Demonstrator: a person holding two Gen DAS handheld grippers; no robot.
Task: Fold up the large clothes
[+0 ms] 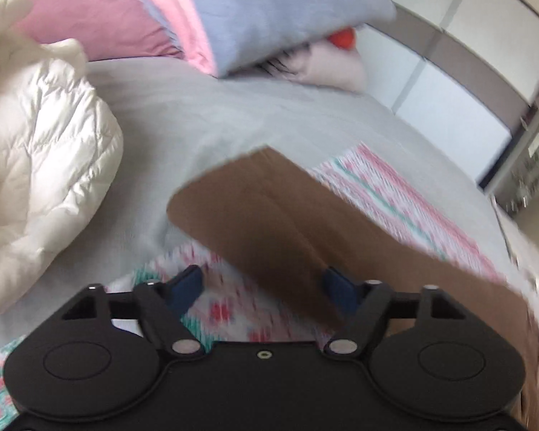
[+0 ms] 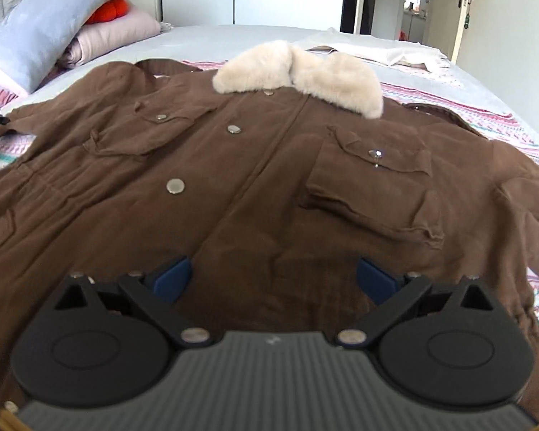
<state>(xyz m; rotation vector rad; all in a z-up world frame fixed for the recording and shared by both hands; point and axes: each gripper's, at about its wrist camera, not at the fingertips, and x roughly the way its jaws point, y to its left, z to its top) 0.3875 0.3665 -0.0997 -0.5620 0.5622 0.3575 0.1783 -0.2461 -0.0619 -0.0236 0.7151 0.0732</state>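
At the left edge of the bed [image 2: 255,30], the left gripper [image 1: 262,283] hangs over the end of the brown coat's sleeve [image 1: 255,215], which reaches out over the patterned blanket [image 1: 395,186] toward the white puffer jacket [image 1: 36,165]. Its jaws are partly apart; the sleeve cloth lies across the right-hand finger, but the blur hides whether the pads press on it, so a grip cannot be told.

The brown coat [image 2: 251,186] lies face up and buttoned across the middle of the bed, spread flat on the blanket. Its long axis runs from the hem, under the right gripper [image 2: 273,273], away to the cream fur collar [image 2: 298,68], which points at the far edge of the bed and the wardrobe. The sleeves stretch sideways toward the bed's left and right edges.

The right gripper hovers above the lower front with its jaws wide apart and nothing between them.

The step in hand looks like folding the left sleeve inward. To do it well, pinch the cuff squarely, carry it low across the chest pockets, and lay it parallel to the button line, smoothing the shoulder so the padded cloth does not bunch.
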